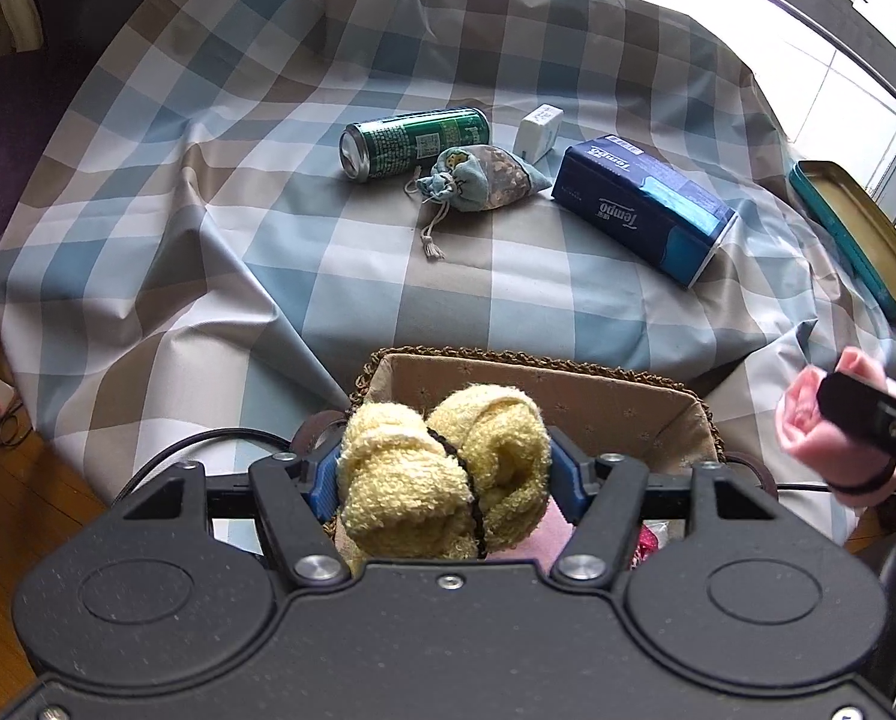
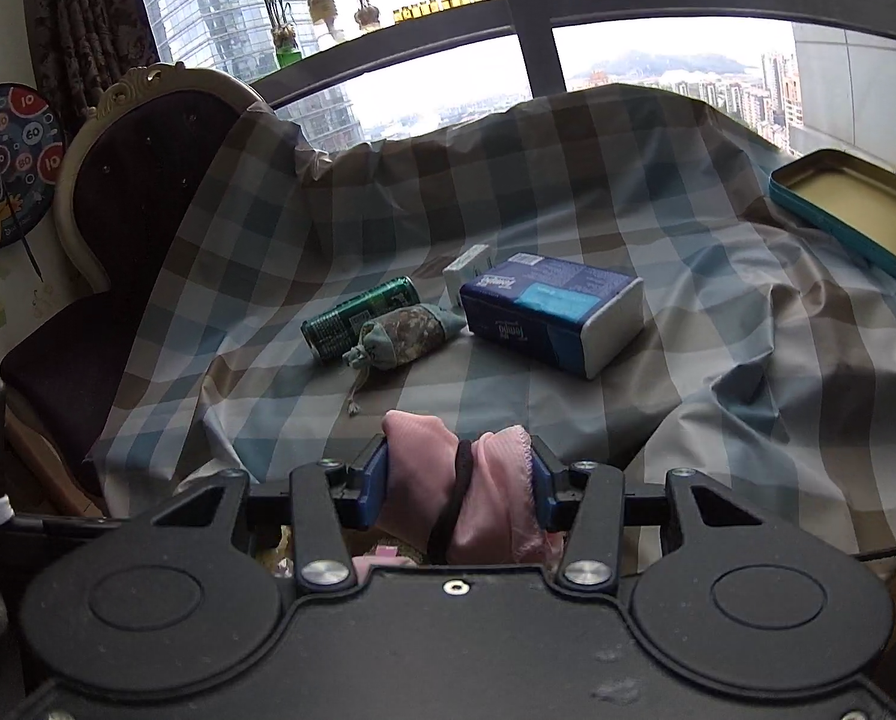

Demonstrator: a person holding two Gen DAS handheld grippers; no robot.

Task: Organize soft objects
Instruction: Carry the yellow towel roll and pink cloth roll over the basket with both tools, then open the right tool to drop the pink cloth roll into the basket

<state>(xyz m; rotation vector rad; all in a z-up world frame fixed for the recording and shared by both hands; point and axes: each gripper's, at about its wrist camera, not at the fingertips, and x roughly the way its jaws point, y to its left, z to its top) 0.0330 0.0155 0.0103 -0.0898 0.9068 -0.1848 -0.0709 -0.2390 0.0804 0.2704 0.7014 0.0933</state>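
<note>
Yellow fluffy towel bundle (image 1: 441,468), clamped in the left claw (image 1: 444,474), hangs above the near woven basket (image 1: 682,414); the right claw (image 2: 457,480) pinches a pink banded cloth roll (image 2: 478,480). Either could snag or miss the rim.

Daylit scene, backlit by the far window

The window (image 2: 658,54) is blown out to white in the left wrist view; soft shadows sit in the checked cloth's (image 1: 219,222) folds; fisheye bends the edges; near gripper bodies are dark; focus is fairly sharp.

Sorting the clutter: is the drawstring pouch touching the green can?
Touching. In the left wrist view the drawstring pouch rests against the side of the lying green can, no cloth showing between them.
</note>
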